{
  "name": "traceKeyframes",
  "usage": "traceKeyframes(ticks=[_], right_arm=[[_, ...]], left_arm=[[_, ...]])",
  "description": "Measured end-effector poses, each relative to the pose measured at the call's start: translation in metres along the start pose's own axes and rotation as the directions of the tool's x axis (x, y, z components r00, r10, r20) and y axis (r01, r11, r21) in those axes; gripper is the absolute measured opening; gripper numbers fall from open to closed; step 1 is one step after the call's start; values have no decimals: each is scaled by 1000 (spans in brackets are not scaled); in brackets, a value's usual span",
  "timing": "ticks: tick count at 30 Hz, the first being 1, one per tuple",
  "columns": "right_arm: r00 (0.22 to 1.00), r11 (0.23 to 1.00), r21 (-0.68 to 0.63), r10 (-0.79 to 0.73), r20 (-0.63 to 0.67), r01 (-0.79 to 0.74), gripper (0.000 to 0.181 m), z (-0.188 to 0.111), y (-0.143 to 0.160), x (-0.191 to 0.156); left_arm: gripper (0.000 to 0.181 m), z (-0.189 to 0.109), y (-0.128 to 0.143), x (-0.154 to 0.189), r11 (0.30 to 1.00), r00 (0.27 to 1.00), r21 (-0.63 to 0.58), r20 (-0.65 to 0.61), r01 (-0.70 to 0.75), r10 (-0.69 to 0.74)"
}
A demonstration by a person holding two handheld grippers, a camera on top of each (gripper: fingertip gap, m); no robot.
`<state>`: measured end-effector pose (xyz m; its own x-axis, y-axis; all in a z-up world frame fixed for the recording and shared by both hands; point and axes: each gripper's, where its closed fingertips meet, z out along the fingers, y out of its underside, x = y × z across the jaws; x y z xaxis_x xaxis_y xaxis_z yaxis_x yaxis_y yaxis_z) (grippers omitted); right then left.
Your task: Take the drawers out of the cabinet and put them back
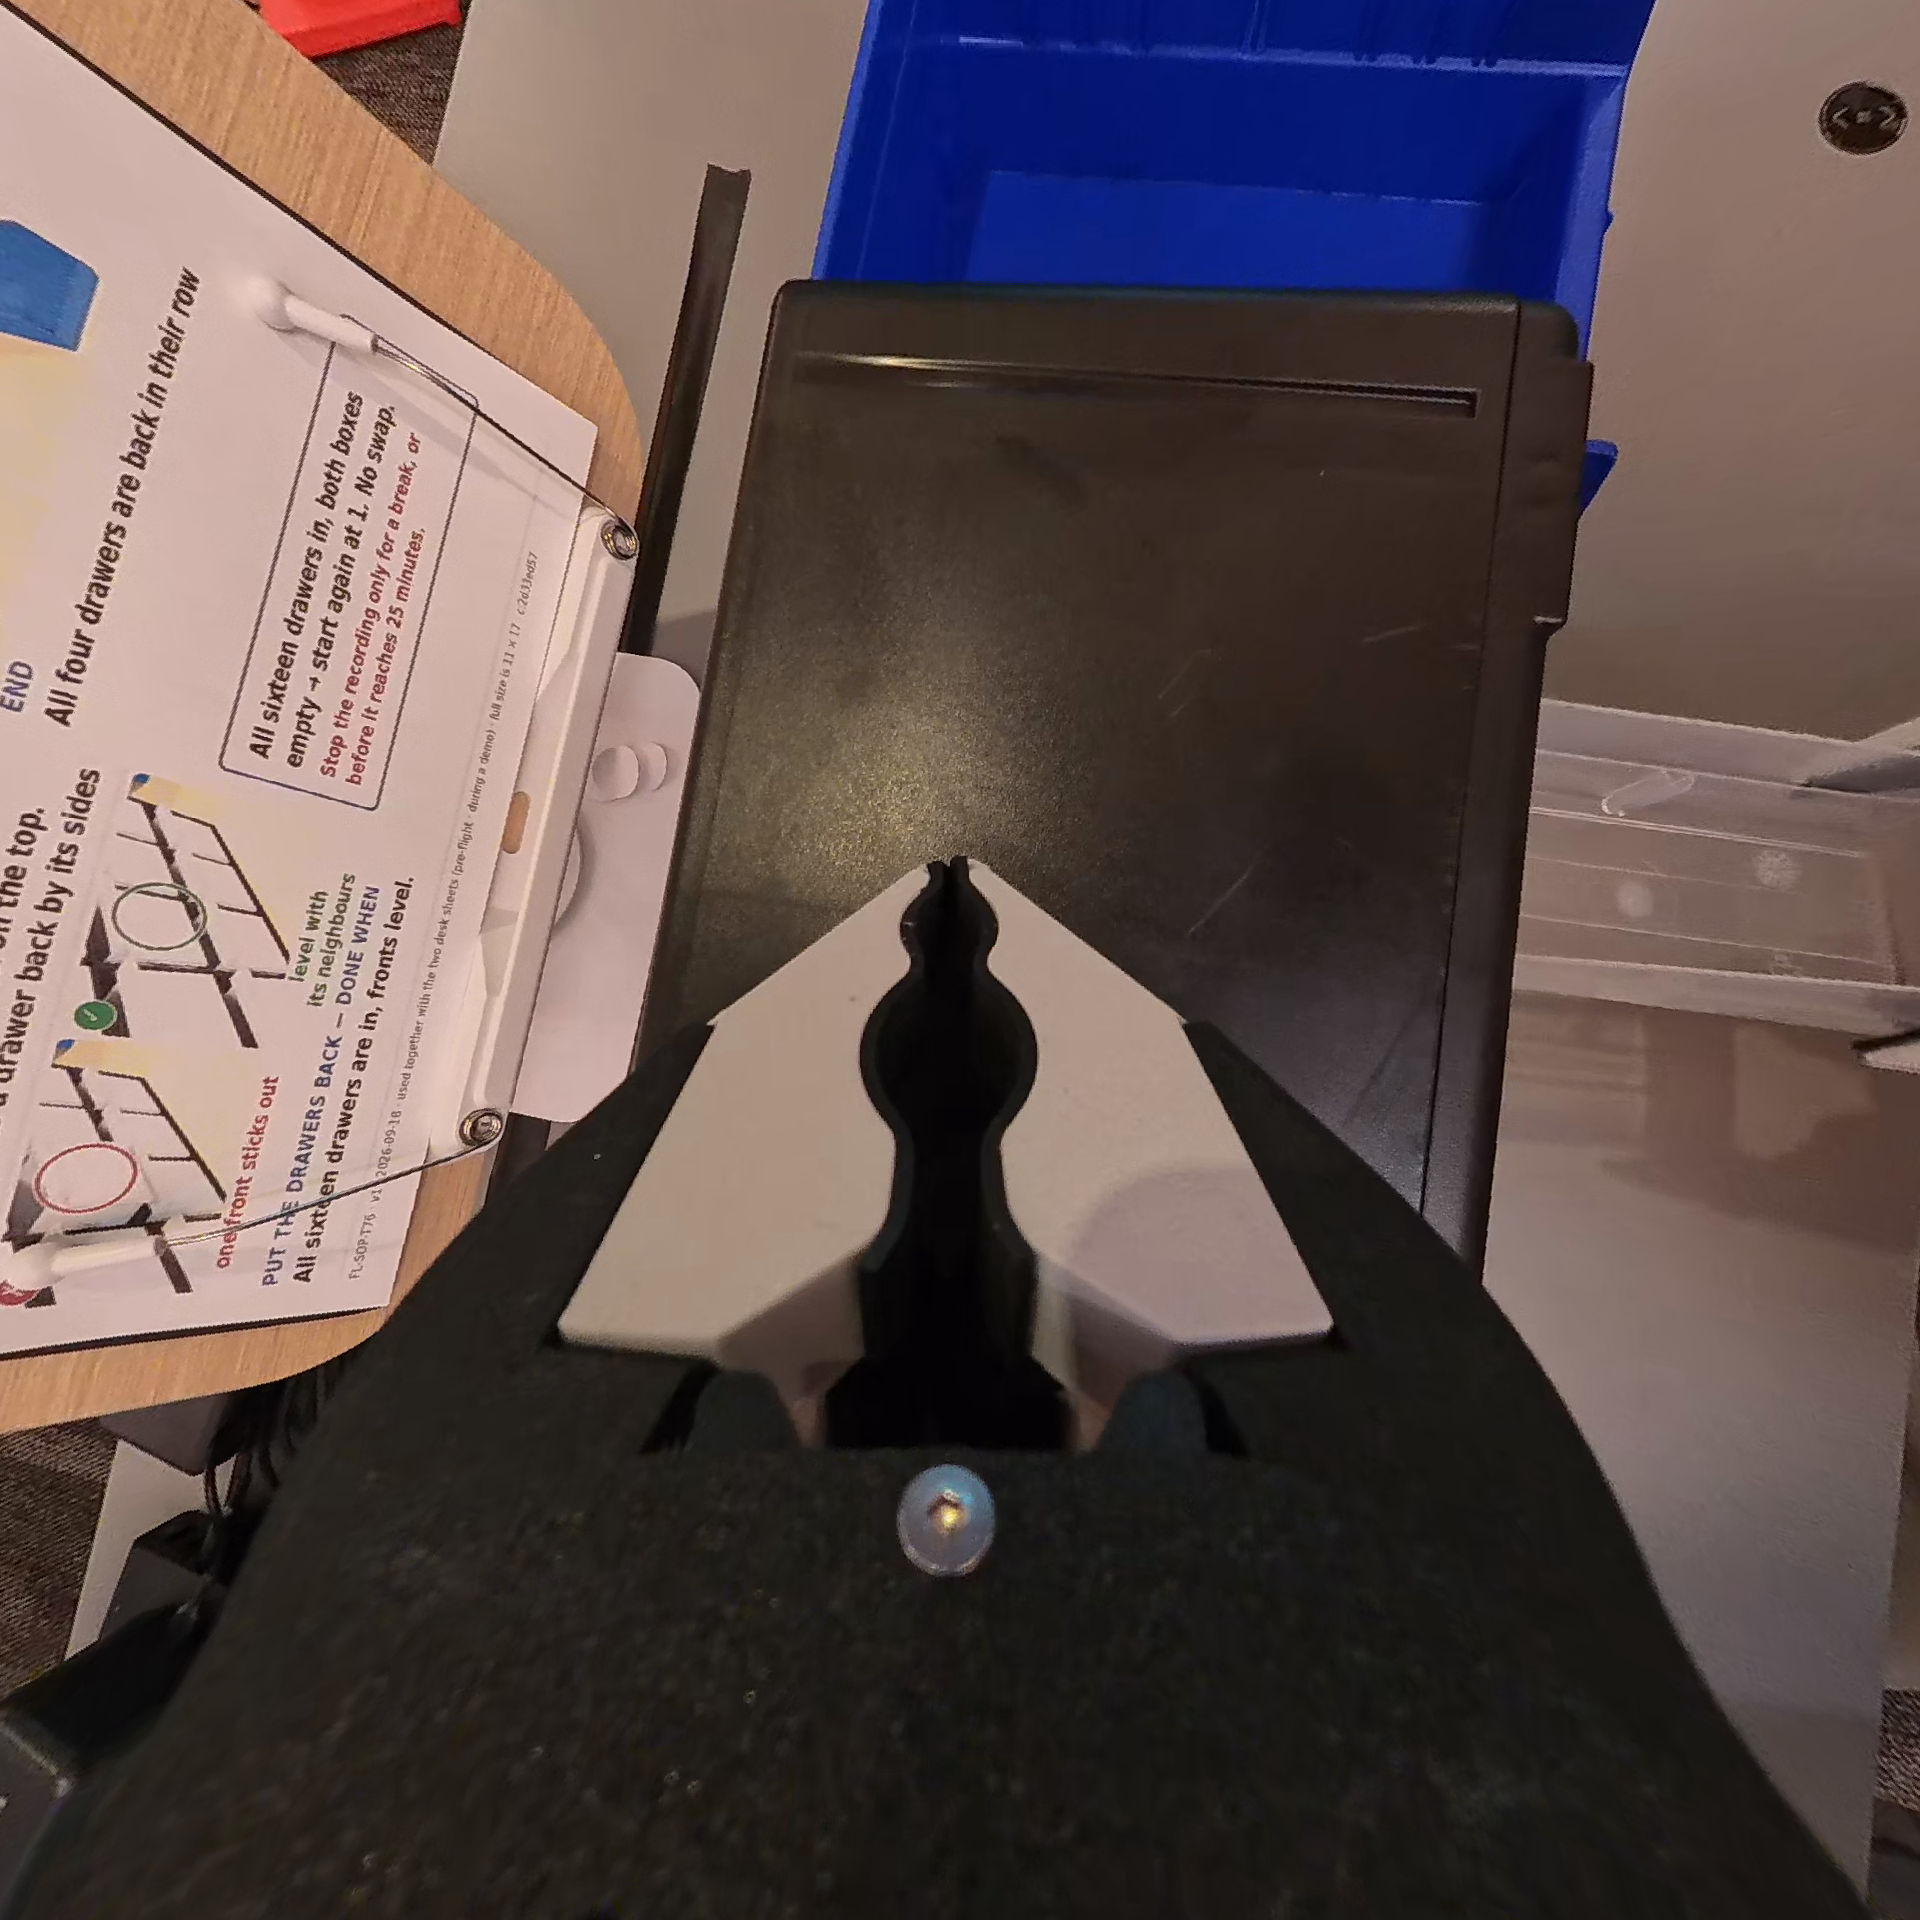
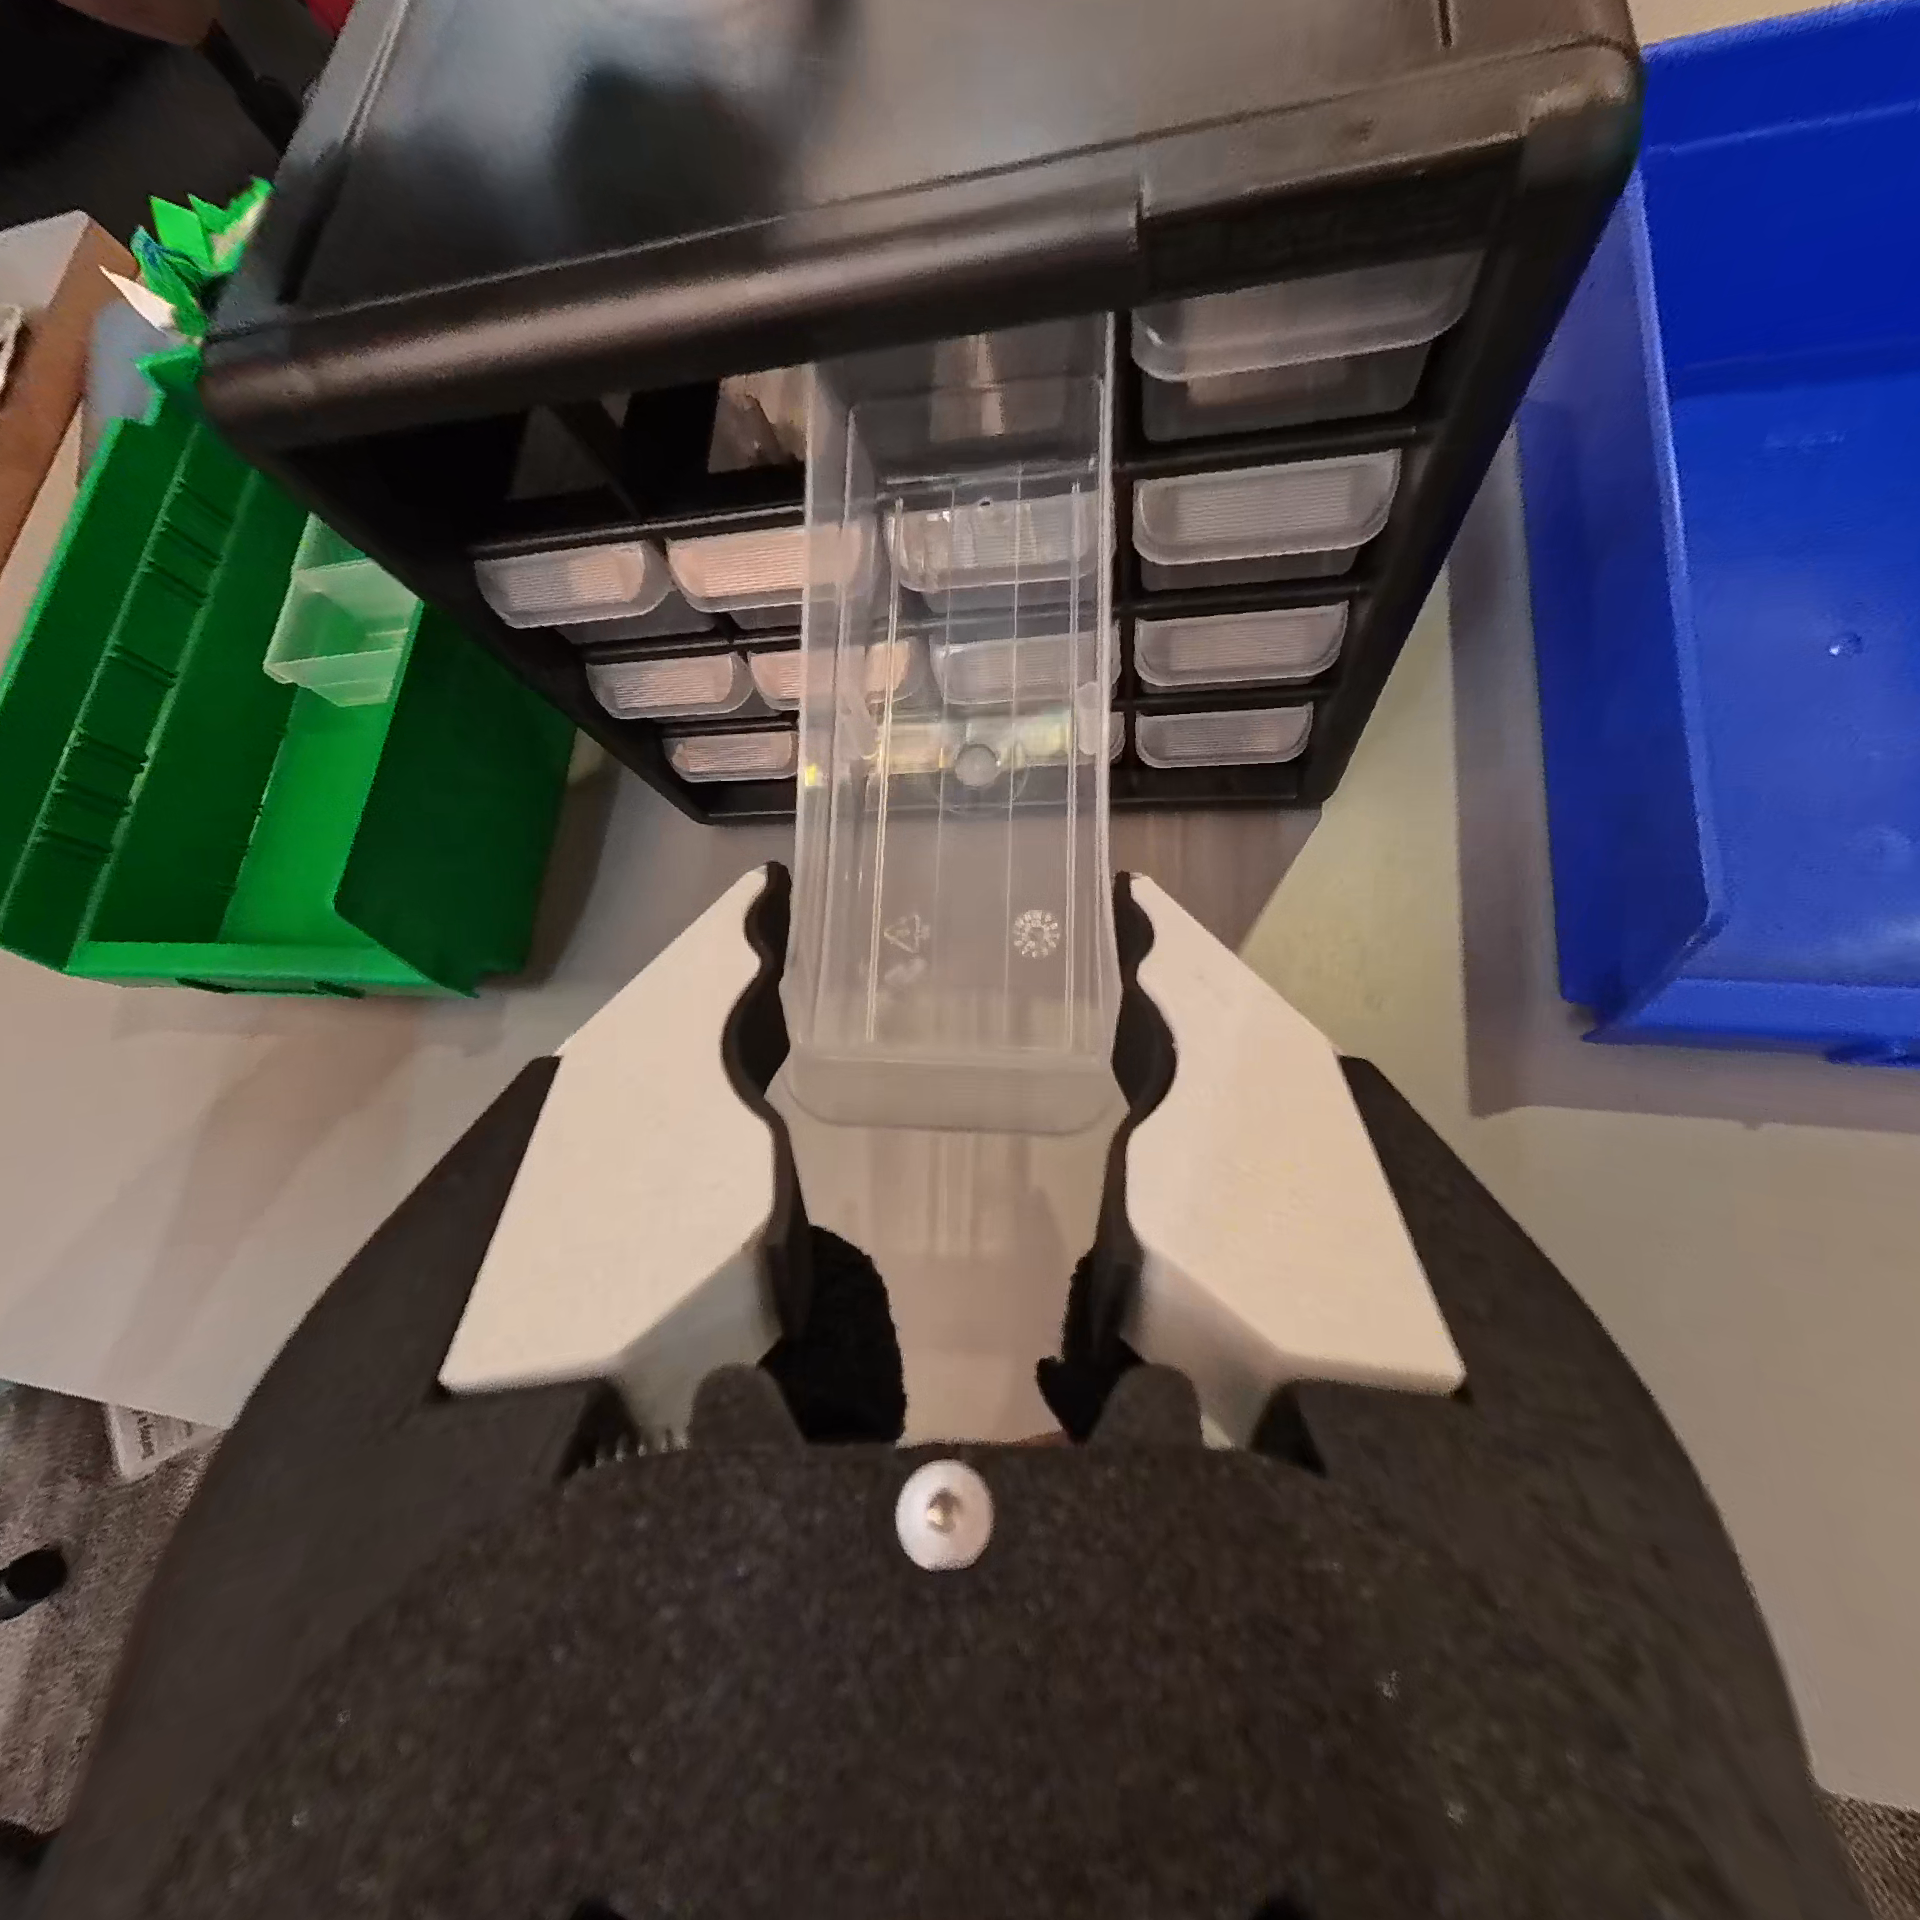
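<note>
The right gripper (image 2: pixel 943 977) is pinching a clear drawer (image 2: pixel 951 831) between its jaws, one jaw on each long side; the drawer is sticking out toward the camera, with its far end inside the third slot of the top row of the black cabinet (image 2: pixel 914 187); the two top slots to the left of it are showing as dark holes, and the other drawers (image 2: pixel 1262 509) are sitting in their slots; a green bin (image 2: pixel 208 831) is standing just left of the cabinet with one small clear drawer (image 2: pixel 338 623) lying inside it; a blue bin (image 2: pixel 1745 623) is standing to the right, on the pale desk (image 2: pixel 1351 1195).

The left gripper (image 1: pixel 951 868) is hanging over the flat black top of the cabinet (image 1: pixel 1122 675), and its jaws are pressed together with nothing between them (I cannot tell if the tips are touching the top); the blue bin (image 1: pixel 1226 156) is sitting beyond the cabinet; a clear drawer (image 1: pixel 1704 883) is poking out at the right; a printed sheet (image 1: pixel 260 727) is lying on a wooden board (image 1: pixel 582 343) to the left.
</note>
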<state>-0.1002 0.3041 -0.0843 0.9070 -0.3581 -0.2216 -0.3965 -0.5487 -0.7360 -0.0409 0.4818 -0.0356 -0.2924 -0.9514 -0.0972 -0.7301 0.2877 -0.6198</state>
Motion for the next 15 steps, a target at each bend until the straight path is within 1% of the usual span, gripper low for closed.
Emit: traceKeyframes(ticks=[5,15], right_arm=[[1000,1000,1,-3,-11,3,62,-3,-2,-2],[997,996,-75,-59,-52,55,62,-2,1,-2]], left_arm=[[0,0,0,0,1000,1000,-2,3,-1,1],[0,0,0,0,1000,1000,-2,4,1,-1]])
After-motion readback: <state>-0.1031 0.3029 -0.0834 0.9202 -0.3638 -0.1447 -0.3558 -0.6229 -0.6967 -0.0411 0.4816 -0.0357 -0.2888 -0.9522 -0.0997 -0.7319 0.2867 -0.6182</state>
